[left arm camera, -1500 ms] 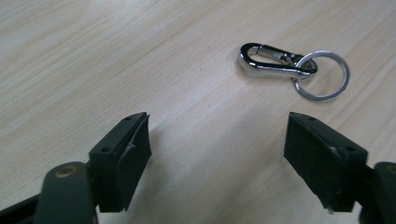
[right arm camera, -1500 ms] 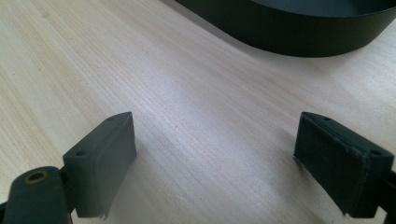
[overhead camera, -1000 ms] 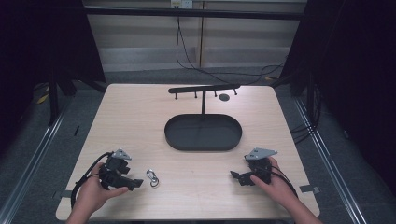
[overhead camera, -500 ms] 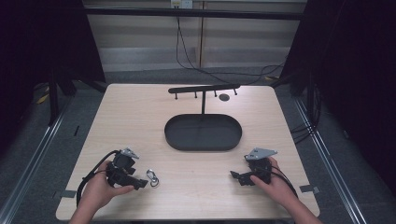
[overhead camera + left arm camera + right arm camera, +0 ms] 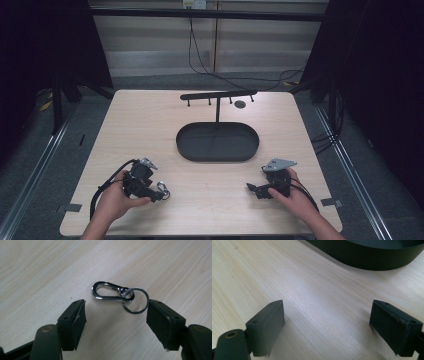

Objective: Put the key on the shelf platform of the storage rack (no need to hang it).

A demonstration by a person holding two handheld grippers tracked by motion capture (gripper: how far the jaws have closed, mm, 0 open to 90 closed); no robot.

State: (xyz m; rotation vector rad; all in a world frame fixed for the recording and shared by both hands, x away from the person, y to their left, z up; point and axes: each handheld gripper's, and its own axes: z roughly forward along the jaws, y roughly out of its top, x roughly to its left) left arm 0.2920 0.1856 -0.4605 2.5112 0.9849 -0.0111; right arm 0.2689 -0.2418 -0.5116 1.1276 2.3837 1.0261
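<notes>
A shiny metal snap hook (image 5: 110,291) joined to a split key ring (image 5: 135,300) lies flat on the wooden table. My left gripper (image 5: 115,315) is open just above the table, and the clip sits just beyond its fingertips, the ring close to the right pad (image 5: 162,320). From above, that gripper (image 5: 156,192) is at the front left with the clip (image 5: 163,189) at its tip. My right gripper (image 5: 327,322) is open over bare wood at the front right (image 5: 255,189), holding nothing.
A black oval tray (image 5: 218,142) sits in the middle of the table, its wall (image 5: 372,257) just beyond my right gripper. Behind it a black T-shaped rack with pegs (image 5: 218,95) stands upright. A small dark disc (image 5: 240,104) lies near the back.
My left gripper has slid right along the front of the table until its open jaws reach the clip. The right gripper has stayed still.
</notes>
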